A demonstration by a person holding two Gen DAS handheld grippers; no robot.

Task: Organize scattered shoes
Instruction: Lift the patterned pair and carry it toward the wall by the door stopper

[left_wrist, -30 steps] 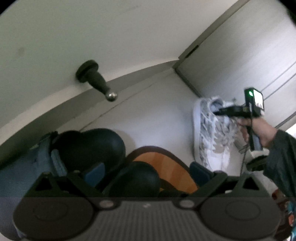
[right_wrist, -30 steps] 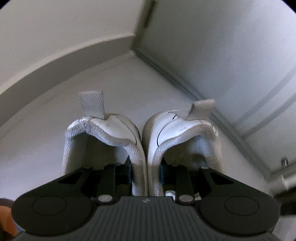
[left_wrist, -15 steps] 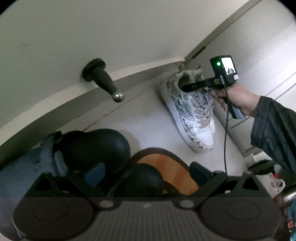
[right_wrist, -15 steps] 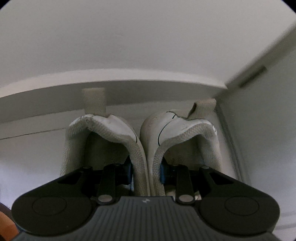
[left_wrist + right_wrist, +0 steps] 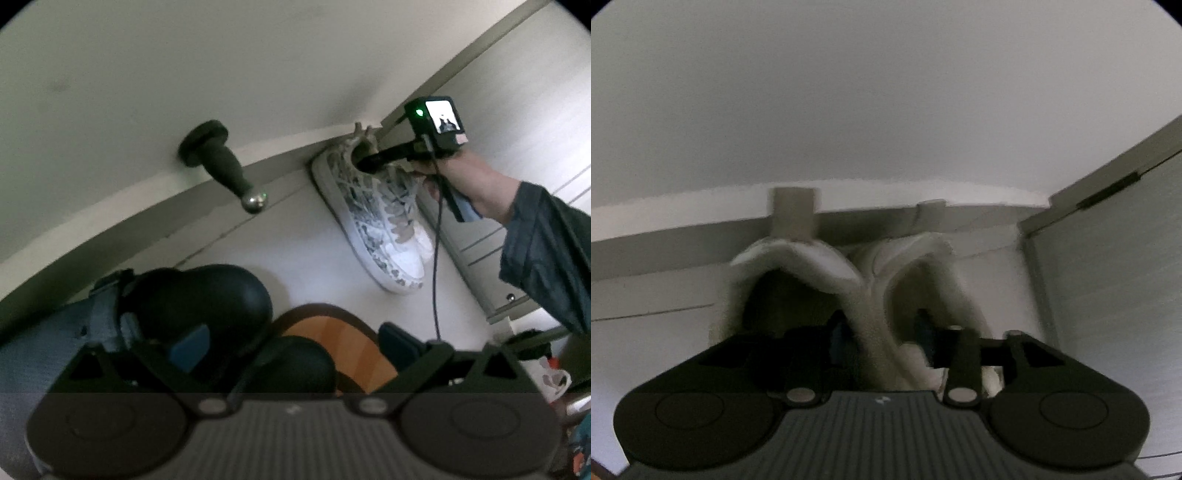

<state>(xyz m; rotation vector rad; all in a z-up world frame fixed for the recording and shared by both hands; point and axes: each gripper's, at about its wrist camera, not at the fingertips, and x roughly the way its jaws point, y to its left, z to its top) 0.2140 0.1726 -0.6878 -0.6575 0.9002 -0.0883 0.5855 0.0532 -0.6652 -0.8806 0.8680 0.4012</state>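
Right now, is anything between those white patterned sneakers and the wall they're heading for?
Nothing visible. The sneakers sit with heels against the baseboard, and the right gripper, fingers inside them, has just been opening.

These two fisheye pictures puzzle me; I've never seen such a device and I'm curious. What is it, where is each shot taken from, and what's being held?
There is no robot. A person holds a two-finger gripper in each hand, and each carries a camera looking forward along its fingers.

The left-wrist view shows the left gripper at the bottom, around black slippers, one showing an orange insole. Whether it squeezes them I cannot tell. Further off, on the pale floor past a wall-mounted door stopper, the person's right hand works the right gripper at a pair of patterned white sneakers by the wall.

The right-wrist view looks out from that gripper: one finger reaches into each sneaker, with their inner collars between. Its jaws have just been opening, so the pair seems to be getting released.
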